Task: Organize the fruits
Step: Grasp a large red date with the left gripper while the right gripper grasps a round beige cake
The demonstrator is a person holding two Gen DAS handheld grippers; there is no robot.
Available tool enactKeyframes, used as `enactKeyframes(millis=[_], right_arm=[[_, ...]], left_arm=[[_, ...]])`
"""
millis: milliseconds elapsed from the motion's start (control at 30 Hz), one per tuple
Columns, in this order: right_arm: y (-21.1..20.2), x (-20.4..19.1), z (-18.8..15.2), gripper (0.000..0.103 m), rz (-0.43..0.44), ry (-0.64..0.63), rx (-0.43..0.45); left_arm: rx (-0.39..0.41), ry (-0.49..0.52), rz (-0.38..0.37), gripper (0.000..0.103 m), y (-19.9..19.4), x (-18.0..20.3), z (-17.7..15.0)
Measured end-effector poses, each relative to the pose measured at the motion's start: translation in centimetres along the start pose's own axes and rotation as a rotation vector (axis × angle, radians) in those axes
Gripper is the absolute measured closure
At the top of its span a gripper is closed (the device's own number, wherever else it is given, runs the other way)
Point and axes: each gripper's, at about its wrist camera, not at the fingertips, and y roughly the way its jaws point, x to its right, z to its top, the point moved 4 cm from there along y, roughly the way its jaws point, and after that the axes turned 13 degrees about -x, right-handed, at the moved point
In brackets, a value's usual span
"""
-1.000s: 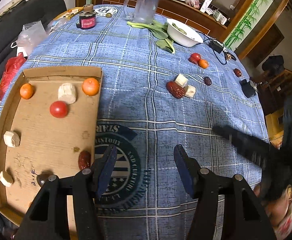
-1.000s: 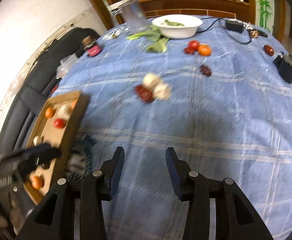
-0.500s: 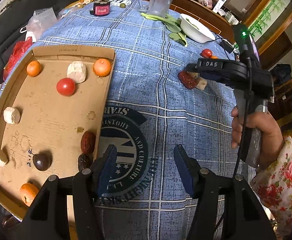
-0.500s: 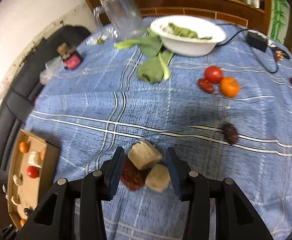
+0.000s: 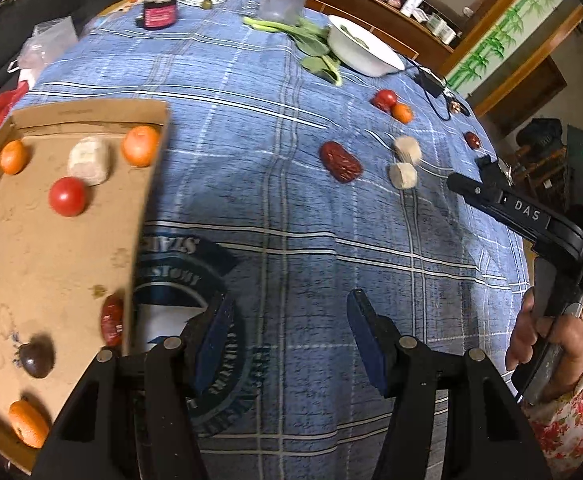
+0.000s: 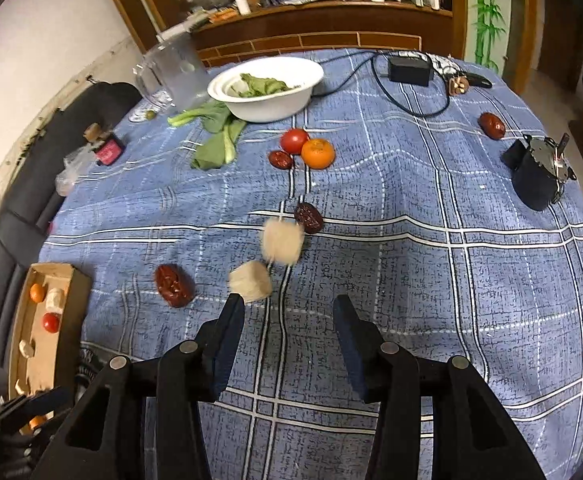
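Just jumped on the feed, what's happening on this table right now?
A person is sorting fruit into a cardboard tray. Both grippers are open and empty. The right gripper hangs low beside two pale cubes, with a red date lying to their left. The left gripper hovers over the blue cloth next to the tray. A tomato, an orange and more dates remain out on the cloth.

Black fingers (image 5: 365, 340), blue pads, floral sleeve (image 5: 567, 420)

Loose fruits (image 6: 318, 153) on blue cloth; others in cardboard tray (image 5: 71, 114).
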Motion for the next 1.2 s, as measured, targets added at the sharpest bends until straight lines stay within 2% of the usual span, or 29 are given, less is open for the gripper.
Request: enactKeyframes(millis=[233,500,567,733,900,933,1033,1167,1200], right_arm=[[1.8,-0.9,2.6,0.053,0.003,-0.045,0.013],[7.4,-1.1,6.3,0.053,0.017,-0.016,-0.082],[8.2,-0.8,6.2,0.065,0.033,0.000,-0.103],[6.6,-0.2,5.7,0.079,0.070,0.014,-0.075],[3.7,1.2,4.1,0.081,0.087,0.039,-0.024],[3.3,1.4,3.8,0.087,0.091,0.042,-0.019],[2.1,1.9,2.7,0.088,0.099,0.039,-0.010],[1.4,2.0,1.3,0.088,0.062,-0.013,-0.001],[1.3,2.1,1.1,0.088,0.061,-0.020,0.001]], left_arm=[[0.004,0.004,-0.007,0.045,0.5,0.5,0.1],[0.002,-0.027,-0.020,0.045,0.8,-0.2,0.3],[0.002,-0.037,-0.039,0.045,0.8,-0.1,0.7],[0.009,-0.033,-0.071,0.045,1.4,1.2,3.2],[0.025,0.024,-0.065,0.045,3.2,3.6,7.0],[0.021,0.029,-0.065,0.045,3.8,4.0,7.7],[0.000,0.034,-0.054,0.045,5.9,4.9,9.6],[-0.015,0.064,0.001,0.046,7.9,5.7,10.7],[0.003,0.087,0.018,0.046,7.9,6.1,10.9]])
